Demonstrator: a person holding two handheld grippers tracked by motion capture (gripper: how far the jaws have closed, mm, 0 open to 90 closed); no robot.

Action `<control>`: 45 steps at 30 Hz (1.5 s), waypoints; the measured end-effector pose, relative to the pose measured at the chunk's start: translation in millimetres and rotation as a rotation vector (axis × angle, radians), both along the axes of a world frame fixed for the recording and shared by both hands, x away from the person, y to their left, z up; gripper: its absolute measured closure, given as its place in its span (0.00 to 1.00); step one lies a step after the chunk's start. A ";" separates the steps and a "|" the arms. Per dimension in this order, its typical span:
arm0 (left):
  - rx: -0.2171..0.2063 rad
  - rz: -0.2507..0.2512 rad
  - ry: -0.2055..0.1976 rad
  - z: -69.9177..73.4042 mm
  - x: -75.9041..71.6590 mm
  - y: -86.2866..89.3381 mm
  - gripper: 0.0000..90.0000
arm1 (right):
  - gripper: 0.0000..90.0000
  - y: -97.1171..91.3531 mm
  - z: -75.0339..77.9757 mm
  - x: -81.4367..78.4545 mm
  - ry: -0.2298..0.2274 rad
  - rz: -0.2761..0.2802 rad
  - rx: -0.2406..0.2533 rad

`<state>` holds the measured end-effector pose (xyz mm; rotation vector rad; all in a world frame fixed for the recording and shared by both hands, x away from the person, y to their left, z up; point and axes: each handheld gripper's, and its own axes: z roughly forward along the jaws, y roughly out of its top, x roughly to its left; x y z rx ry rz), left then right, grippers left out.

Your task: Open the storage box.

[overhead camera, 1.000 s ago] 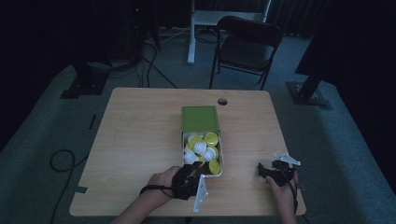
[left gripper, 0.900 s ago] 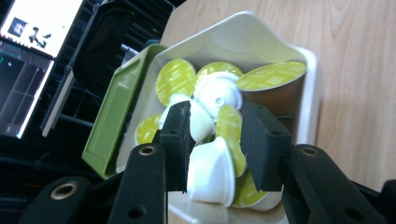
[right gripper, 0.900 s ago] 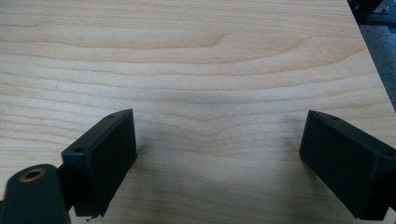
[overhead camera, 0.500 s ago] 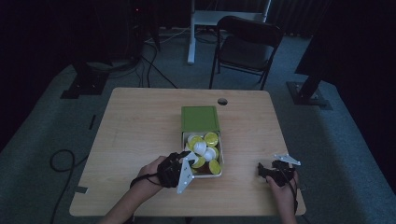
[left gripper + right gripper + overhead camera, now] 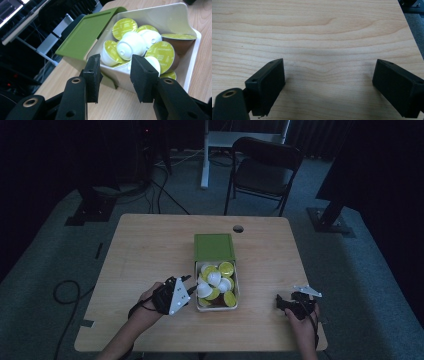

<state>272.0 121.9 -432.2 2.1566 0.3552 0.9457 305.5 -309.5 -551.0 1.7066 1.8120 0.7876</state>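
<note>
The left gripper [image 5: 189,285] hovers just beside the left wall of the cream box [image 5: 236,285] of coffee capsules [image 5: 215,279], which sits on the wooden bench [image 5: 145,250] with its green lid [image 5: 214,246] lying at the far end. In the left gripper view its fingers [image 5: 93,75] have just been opening, stand slightly apart with nothing pinched between them, and frame the box's near corner [image 5: 120,77] and the yellow-lidded and white capsules [image 5: 131,45] inside. The right gripper [image 5: 283,303] rests near the bench's right front edge, well apart from the box, its fingers [image 5: 268,85] spread wide over bare wood.
</note>
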 end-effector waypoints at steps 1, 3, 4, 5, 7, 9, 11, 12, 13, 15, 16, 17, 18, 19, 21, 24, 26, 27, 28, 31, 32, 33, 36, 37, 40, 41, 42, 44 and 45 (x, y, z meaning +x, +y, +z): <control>-0.013 0.004 0.016 0.2 1.3 4.4 0.65 | 0.11 0.0 0.0 0.0 0.000 0.000 0.000; -0.028 0.012 0.034 -0.1 3.1 10.6 0.62 | 0.11 0.0 0.0 0.0 0.000 0.000 0.000; -0.034 0.016 0.045 -0.5 4.2 14.1 0.60 | 0.11 0.0 0.0 0.0 0.000 0.000 0.000; -0.043 0.023 0.056 -1.1 5.1 17.4 0.58 | 0.11 0.0 0.0 0.0 0.000 0.000 0.000; -0.052 0.031 0.068 -2.6 6.5 24.2 0.58 | 0.11 0.0 0.0 0.0 0.000 0.000 0.000; -0.070 0.041 0.088 -4.3 7.8 30.9 0.54 | 0.11 0.0 0.0 0.0 0.000 0.000 0.000; -0.089 0.045 0.099 -6.2 8.7 37.6 0.54 | 0.11 0.0 0.0 0.0 0.000 0.000 0.000; -0.096 0.047 0.109 -7.3 9.4 40.9 0.54 | 0.11 0.0 0.0 0.0 0.000 0.000 0.000; -0.105 0.051 0.116 -8.7 10.0 44.0 0.51 | 0.11 0.0 0.0 0.0 0.000 0.000 0.000; -0.112 0.057 0.123 -10.6 10.7 48.2 0.51 | 0.11 0.0 0.0 0.0 0.000 0.000 0.000; -0.123 0.070 0.158 -15.5 13.7 56.8 0.51 | 0.11 0.0 0.0 0.0 0.000 0.000 0.000; -0.127 0.074 0.165 -18.1 14.4 59.9 0.50 | 0.11 0.0 0.0 0.0 0.000 0.000 0.000; -0.127 0.081 0.171 -20.6 15.2 63.2 0.50 | 0.11 0.0 0.0 0.0 0.000 0.000 0.000; -0.133 0.085 0.184 -23.2 15.9 66.3 0.50 | 0.11 0.0 0.0 0.0 0.000 0.000 0.000; -0.139 0.094 0.199 -28.2 16.8 72.2 0.50 | 0.11 0.0 0.0 0.0 0.000 0.000 0.000; -0.151 0.102 0.221 -34.8 17.8 80.5 0.50 | 0.11 0.0 0.0 0.0 0.000 0.000 0.000; -0.156 0.112 0.225 -39.0 17.7 84.8 0.50 | 0.11 0.0 0.0 0.0 0.000 0.000 0.000; -0.151 0.119 0.228 -41.0 17.6 86.7 0.50 | 0.11 0.0 0.0 0.0 0.000 0.000 0.000; -0.157 0.120 0.238 -43.0 17.9 88.6 0.50 | 0.11 0.0 0.0 0.0 0.000 0.000 0.000; -0.174 0.131 0.257 -48.6 17.7 93.9 0.50 | 0.11 0.0 0.0 0.0 0.000 0.000 0.000; -0.183 0.134 0.262 -50.2 17.7 95.7 0.50 | 0.11 0.0 0.0 0.0 0.000 0.000 0.000; -0.189 0.136 0.272 -52.0 17.7 97.7 0.50 | 0.11 0.0 0.0 0.0 0.000 0.000 0.000; -0.194 0.142 0.295 -58.5 16.9 103.6 0.50 | 0.11 0.0 0.0 0.0 0.000 0.000 0.000; -0.192 0.145 0.302 -61.1 16.3 105.5 0.50 | 0.11 0.0 0.0 0.0 0.000 0.000 0.000; -0.191 0.157 0.329 -68.4 14.8 112.4 0.50 | 0.11 0.0 0.0 0.0 0.000 0.000 0.000; -0.193 0.163 0.337 -70.8 14.4 114.5 0.49 | 0.11 0.0 0.0 0.0 0.000 0.000 0.000; -0.194 0.168 0.347 -72.9 14.0 116.7 0.46 | 0.11 0.0 0.0 0.0 0.000 0.000 0.000; -0.198 0.181 0.357 -76.8 13.2 121.2 0.46 | 0.11 0.0 0.0 0.0 0.000 0.000 0.000; -0.204 0.188 0.365 -78.5 12.8 123.5 0.45 | 0.11 0.0 0.0 0.0 0.000 0.000 0.000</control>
